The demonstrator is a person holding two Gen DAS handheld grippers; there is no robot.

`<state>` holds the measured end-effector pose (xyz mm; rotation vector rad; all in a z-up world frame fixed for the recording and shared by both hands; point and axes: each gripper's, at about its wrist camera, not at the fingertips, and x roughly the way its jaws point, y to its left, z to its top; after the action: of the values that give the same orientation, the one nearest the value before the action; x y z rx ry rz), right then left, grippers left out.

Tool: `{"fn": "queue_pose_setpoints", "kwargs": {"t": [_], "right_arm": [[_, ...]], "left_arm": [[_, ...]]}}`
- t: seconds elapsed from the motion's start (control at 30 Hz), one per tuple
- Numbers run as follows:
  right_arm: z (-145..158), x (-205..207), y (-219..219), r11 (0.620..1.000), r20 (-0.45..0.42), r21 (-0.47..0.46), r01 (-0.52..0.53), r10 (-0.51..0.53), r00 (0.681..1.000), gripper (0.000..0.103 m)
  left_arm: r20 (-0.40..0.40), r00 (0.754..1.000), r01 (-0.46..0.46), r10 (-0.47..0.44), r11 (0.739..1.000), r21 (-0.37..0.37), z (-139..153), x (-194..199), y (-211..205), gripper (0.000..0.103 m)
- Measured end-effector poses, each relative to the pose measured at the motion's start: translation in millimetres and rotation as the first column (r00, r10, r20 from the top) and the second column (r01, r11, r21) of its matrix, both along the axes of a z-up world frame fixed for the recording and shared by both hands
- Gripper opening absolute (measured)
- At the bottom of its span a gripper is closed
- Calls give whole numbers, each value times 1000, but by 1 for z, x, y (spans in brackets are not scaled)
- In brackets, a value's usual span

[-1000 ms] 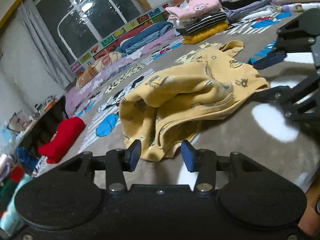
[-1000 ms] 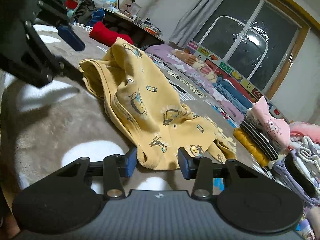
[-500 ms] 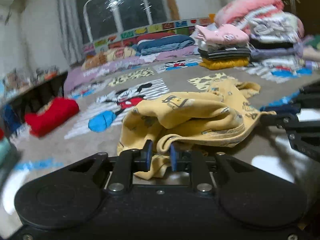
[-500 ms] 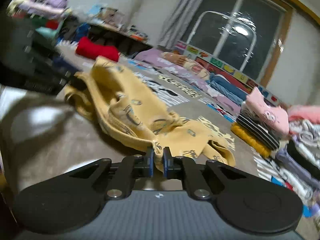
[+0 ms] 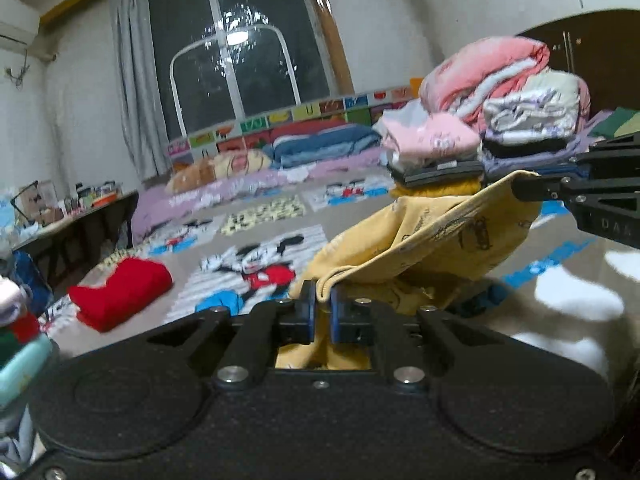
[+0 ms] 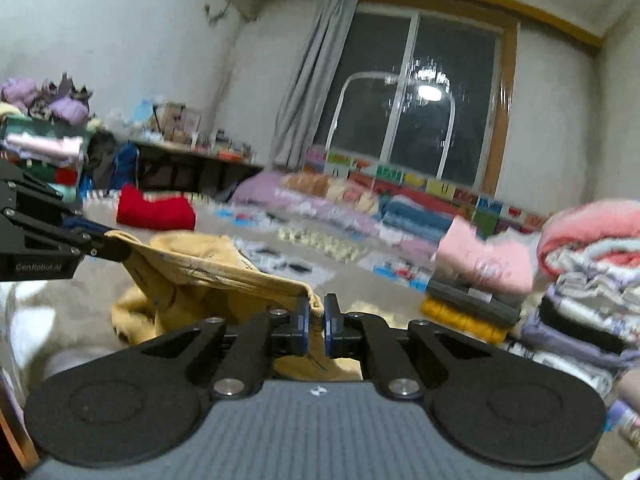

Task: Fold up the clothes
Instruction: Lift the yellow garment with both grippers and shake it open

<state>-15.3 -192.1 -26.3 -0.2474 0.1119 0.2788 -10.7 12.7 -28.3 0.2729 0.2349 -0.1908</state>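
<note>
Left claw (image 5: 322, 312) pinches one end of yellow shirt (image 5: 436, 236). Right claw (image 6: 316, 322) pinches other end. Shirt hangs stretched between both claws, sagging onto blanket (image 5: 280, 212) middle.

A red garment (image 5: 120, 294) lies on a cartoon-print blanket (image 5: 256, 264). Folded clothes stack (image 5: 480, 128) up at the right, a pink piece (image 6: 484, 260) on top of one pile. A grey curtain (image 5: 136, 92) hangs beside the dark window (image 5: 240, 56). A cluttered desk (image 6: 192, 160) stands by the wall.
</note>
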Motion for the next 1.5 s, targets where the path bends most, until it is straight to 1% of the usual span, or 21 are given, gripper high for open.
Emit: {"fn": "queue_pose_setpoints", "kwargs": {"t": [0.33,0.5,0.6,0.9,1.13,1.2,1.3,1.5], "right_arm": [[52,-31,-15,999,142,30,-23,19,990,8],[74,-40,-23,998,184,43,-39,31,982,8],[87,-46,-27,997,204,50,-53,42,978,8],[124,-70,-35,996,286,52,-75,57,957,8],[153,-90,-46,992,346,67,-106,76,935,8],[156,-87,-47,992,349,57,-108,81,934,8],[158,-80,-49,993,348,42,-110,89,933,8],[130,-21,-43,995,222,5,-98,95,970,8]], "left_arm": [[107,994,31,-28,999,-23,47,-29,3,6],[122,991,63,-50,993,-104,71,-42,14,6],[145,987,86,-66,986,-141,86,-51,20,6],[227,968,144,-106,977,-157,120,-75,25,6],[286,947,204,-145,960,-191,140,-84,32,6],[282,948,210,-147,955,-209,140,-79,35,6],[256,957,195,-139,958,-210,133,-62,36,6],[135,986,125,-96,967,-222,104,-6,33,6]]}}
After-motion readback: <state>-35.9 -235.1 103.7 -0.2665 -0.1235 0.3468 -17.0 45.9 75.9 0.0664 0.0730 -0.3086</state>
